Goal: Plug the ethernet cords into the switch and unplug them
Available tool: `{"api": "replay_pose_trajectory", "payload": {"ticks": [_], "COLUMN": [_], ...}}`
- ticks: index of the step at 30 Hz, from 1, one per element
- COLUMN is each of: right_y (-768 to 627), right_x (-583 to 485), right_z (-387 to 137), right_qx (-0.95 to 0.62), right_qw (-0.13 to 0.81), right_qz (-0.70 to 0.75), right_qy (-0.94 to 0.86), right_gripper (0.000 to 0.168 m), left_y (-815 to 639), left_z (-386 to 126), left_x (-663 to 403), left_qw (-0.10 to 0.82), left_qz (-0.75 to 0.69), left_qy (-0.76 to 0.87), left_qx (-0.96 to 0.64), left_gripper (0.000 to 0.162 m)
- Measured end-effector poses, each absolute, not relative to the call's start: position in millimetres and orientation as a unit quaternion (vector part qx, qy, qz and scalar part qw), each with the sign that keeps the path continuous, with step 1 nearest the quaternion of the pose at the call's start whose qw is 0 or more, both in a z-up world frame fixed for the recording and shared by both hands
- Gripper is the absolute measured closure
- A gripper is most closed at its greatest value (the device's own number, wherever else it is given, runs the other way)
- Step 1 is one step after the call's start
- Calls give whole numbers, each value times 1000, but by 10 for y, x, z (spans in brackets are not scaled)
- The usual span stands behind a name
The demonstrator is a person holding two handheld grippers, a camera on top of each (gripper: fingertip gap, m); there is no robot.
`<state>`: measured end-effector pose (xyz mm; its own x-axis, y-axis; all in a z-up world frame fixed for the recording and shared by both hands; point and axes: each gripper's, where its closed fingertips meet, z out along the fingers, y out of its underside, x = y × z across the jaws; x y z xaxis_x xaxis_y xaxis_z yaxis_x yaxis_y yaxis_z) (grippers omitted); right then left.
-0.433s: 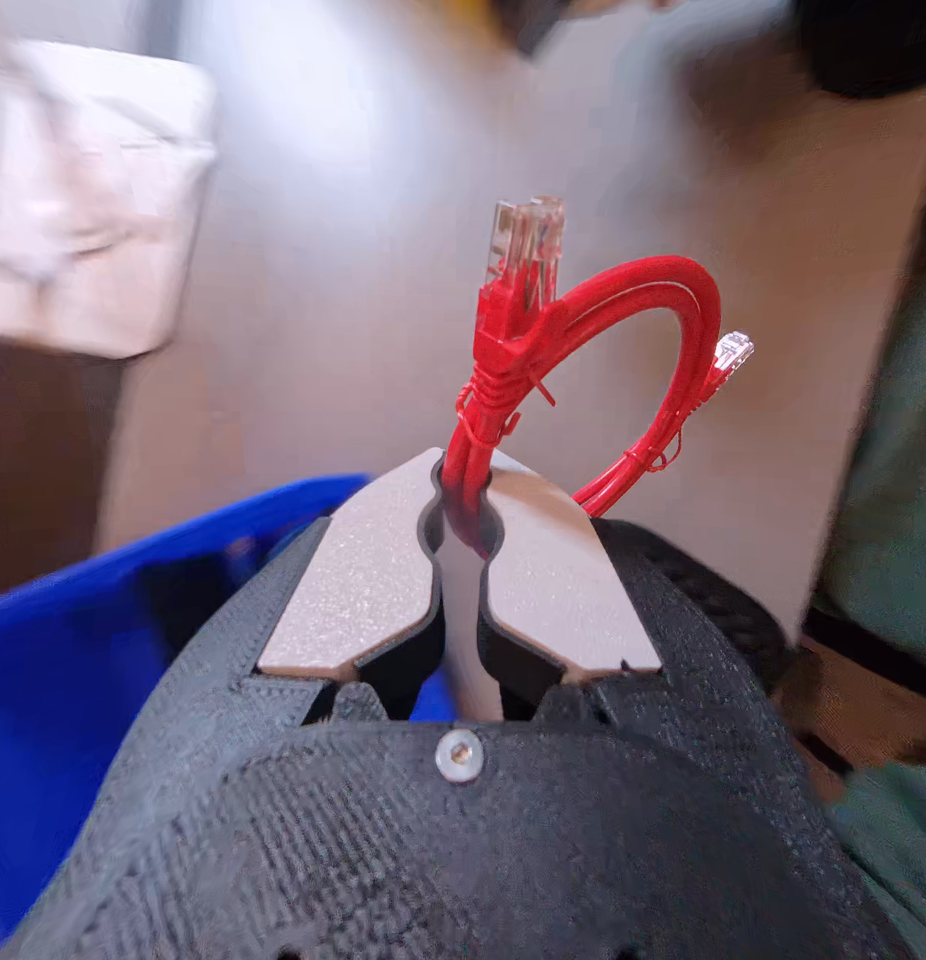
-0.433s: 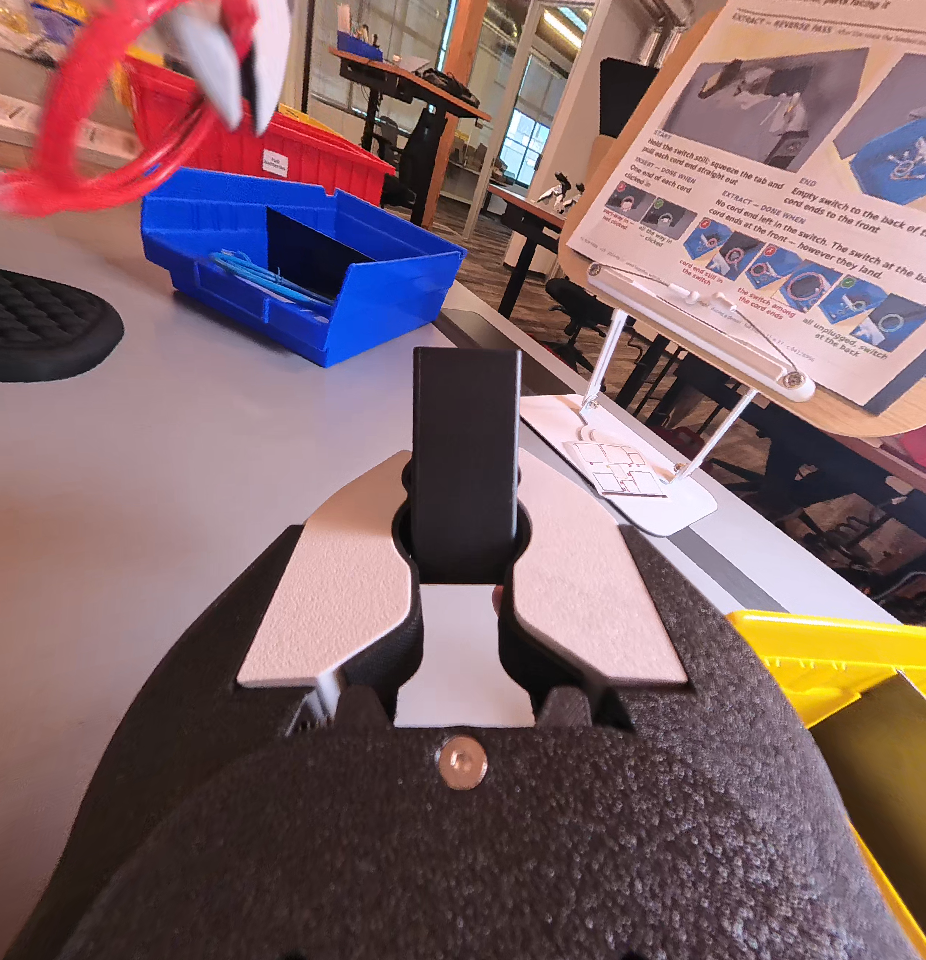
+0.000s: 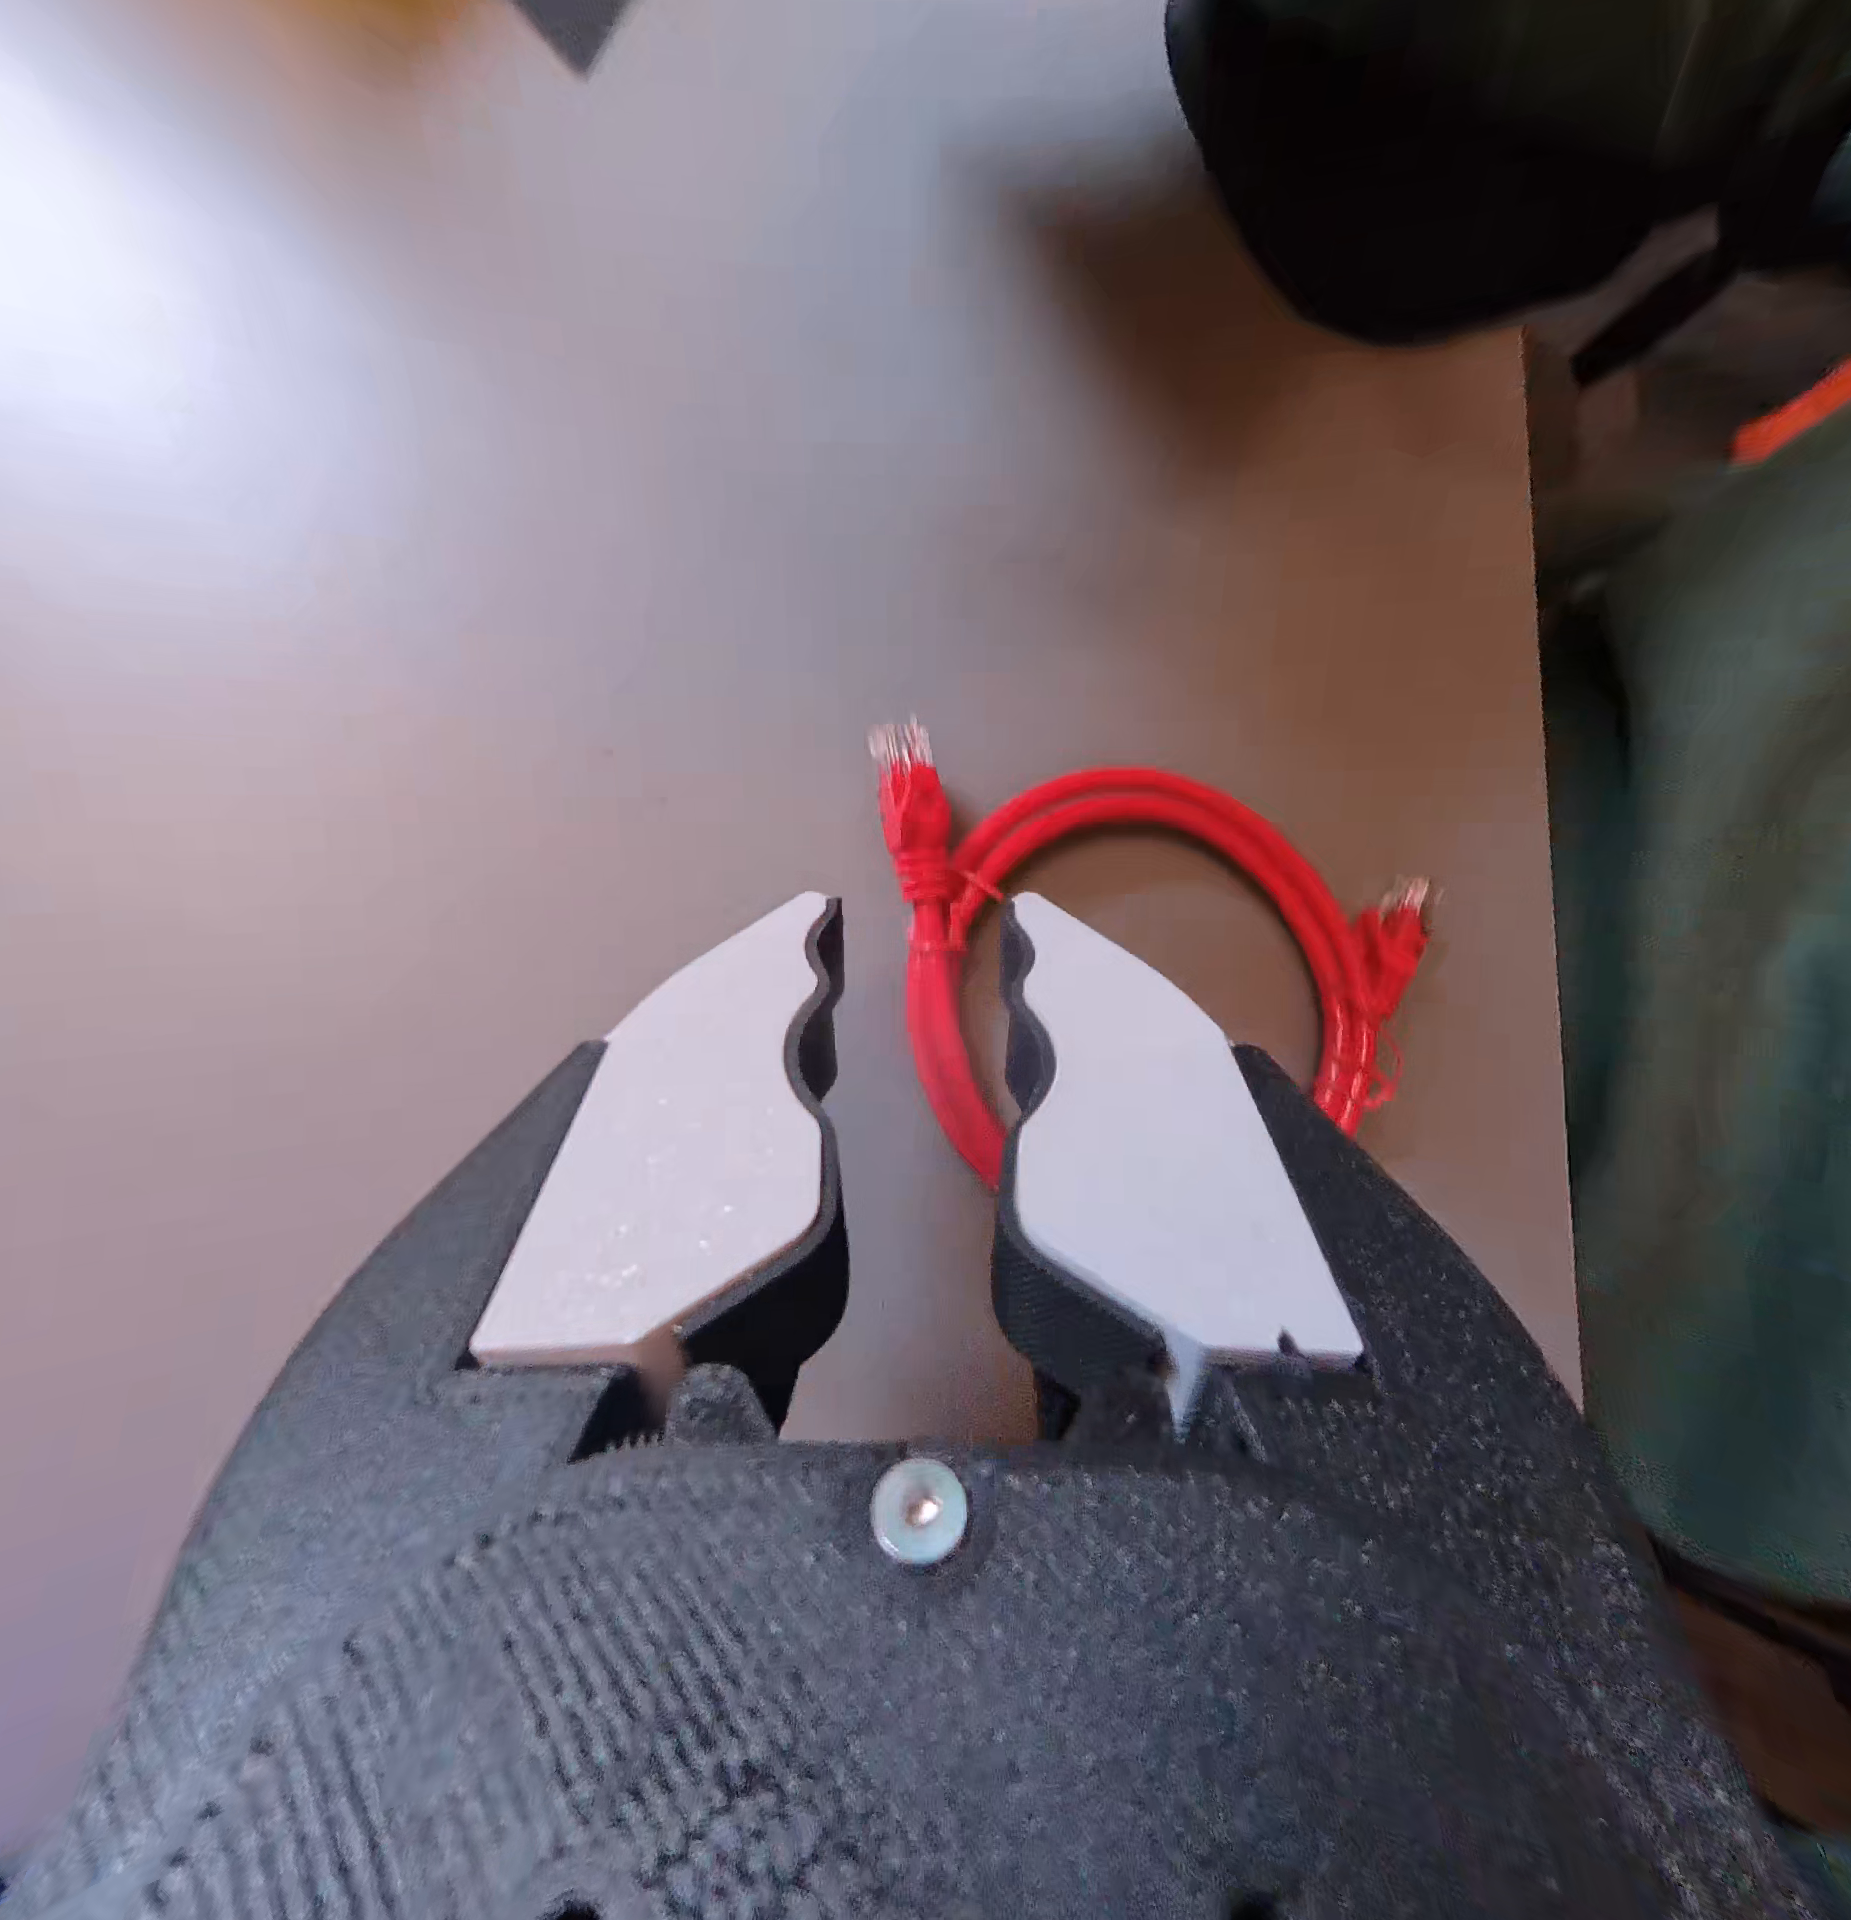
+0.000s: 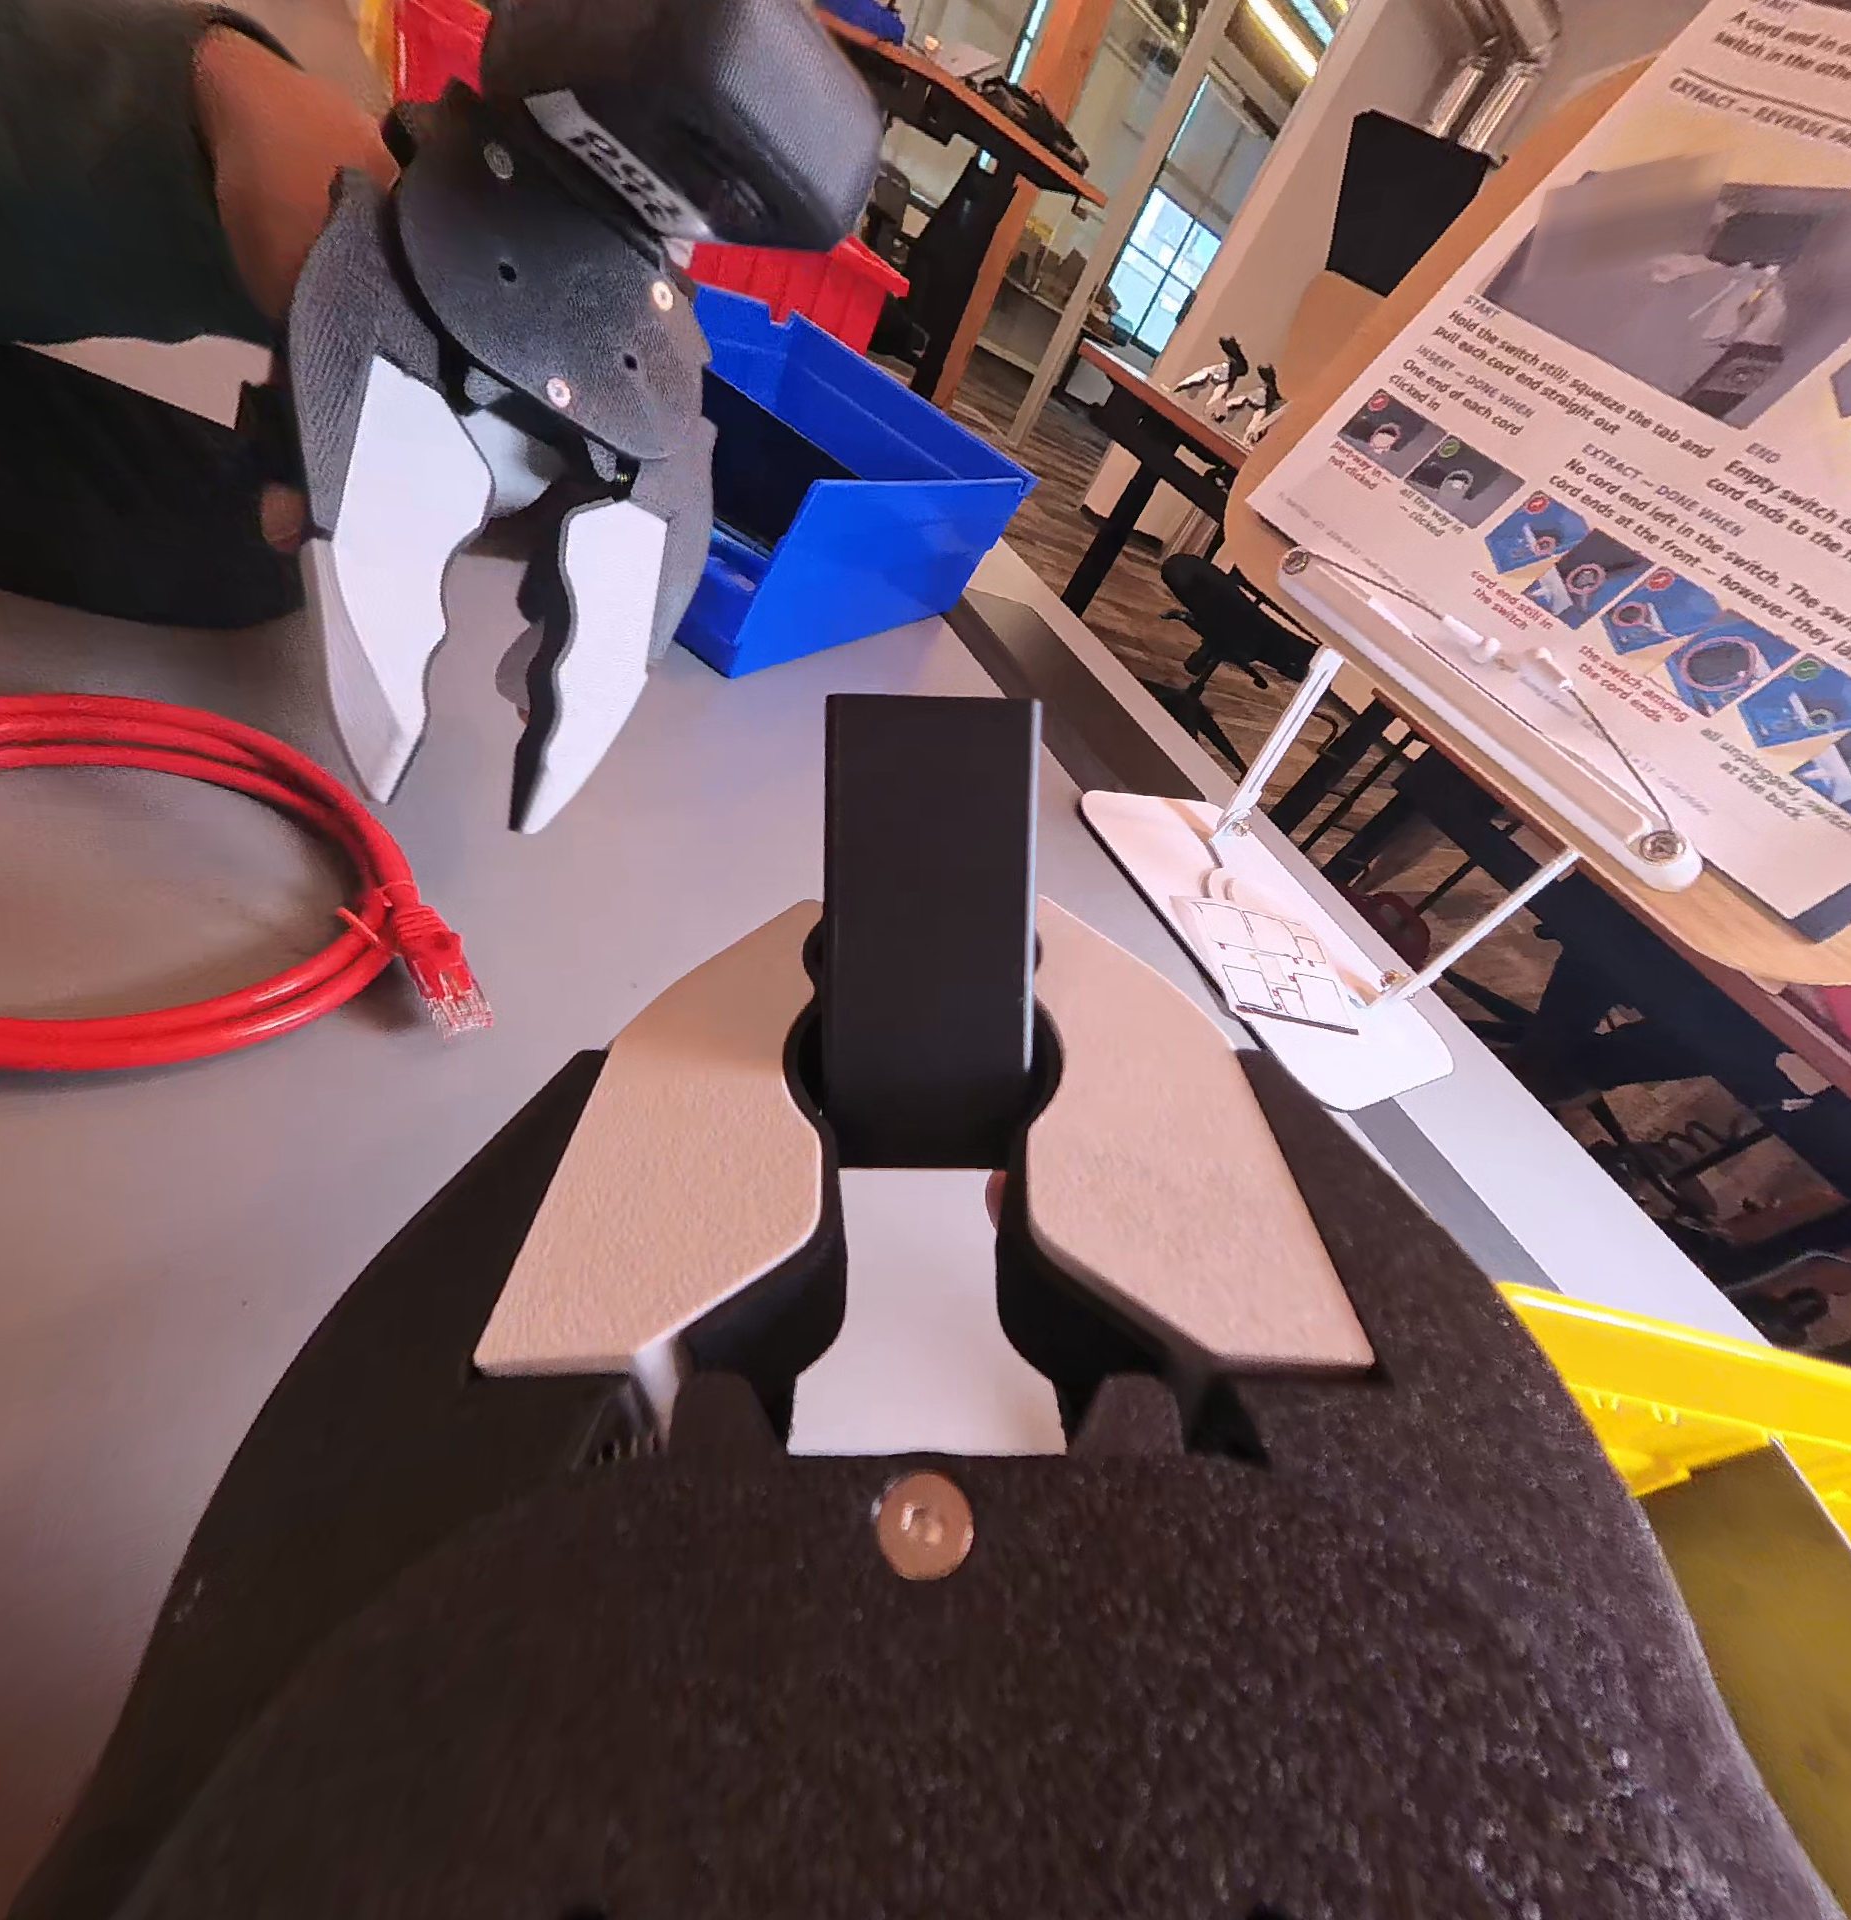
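On the grey table (image 3: 485, 727), right under your left gripper (image 3: 921, 914), lies the coiled red cord (image 3: 1139, 800), bundled with thin red ties, one plug (image 3: 900, 748) pointing away from you and the other plug (image 3: 1404, 899) out at the right side of the loop. Your left gripper hangs above it with its two fingers spread apart and nothing between them; seen from the left wrist, a stretch of the cord runs through the gap between the tips, but the right wrist view shows the tips clear of the table, beside the loop, not touching it. In that view the cord (image 4: 173, 727) sits to the left, its near plug (image 4: 448, 977) resting on the table short of your right gripper (image 4: 926, 935). Your right gripper is clamped on the switch (image 4: 926, 894), a black box held upright between its fingers, well apart from the cord. Behind the left gripper (image 4: 464, 810) sits a blue bin (image 4: 848, 551), with a red bin (image 4: 796, 275) farther back. To the right stands an instruction sheet (image 4: 1627, 468) on a white stand (image 4: 1274, 956), and a yellow bin (image 4: 1710, 1392) shows at the lower right edge.
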<state>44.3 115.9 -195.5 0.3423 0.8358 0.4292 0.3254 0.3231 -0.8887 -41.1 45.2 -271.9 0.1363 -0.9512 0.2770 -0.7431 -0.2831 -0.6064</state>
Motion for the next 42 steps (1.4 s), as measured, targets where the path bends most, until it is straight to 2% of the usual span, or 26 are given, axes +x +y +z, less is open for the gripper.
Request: {"api": "replay_pose_trajectory", "payload": {"ticks": [1, 4, 7, 12, 16, 26, 42], "right_y": [1162, 1170, 1154, 1087, 995, 722, 506], "right_x": [434, 422, 413, 370, 302, 96, -80], "right_z": [-1968, -2030, -2051, -2084, -2117, -2244, -2508], "right_qx": [-544, -548, -547, -532, -505, -415, -361], "right_qw": [612, 605, 602, 602, 601, 594, 560], "right_qz": [208, 205, 204, 186, 161, 53, 1], "right_qy": [-536, -541, -544, -566, -598, -687, -746], "right_gripper": [139, 139, 139, 139, 139, 138, 138], "left_y": [450, 424, 476, 509, 514, 465, 398], "left_z": [-2718, -2891, -3098, -3113, -3104, -2442, -2630], "left_x": [-362, -218, -175, -153, -171, -361, -398], "left_qw": [173, 187, 206, 243, 256, 244, 171], "left_qz": [-320, -300, -255, -222, -207, -400, -467], "left_qy": [572, 570, 568, 576, 590, 498, 461], "left_qx": [-735, -741, -755, -749, -737, -730, -735], "left_gripper": [133, 132, 139, 148, 149, 150, 149]}}
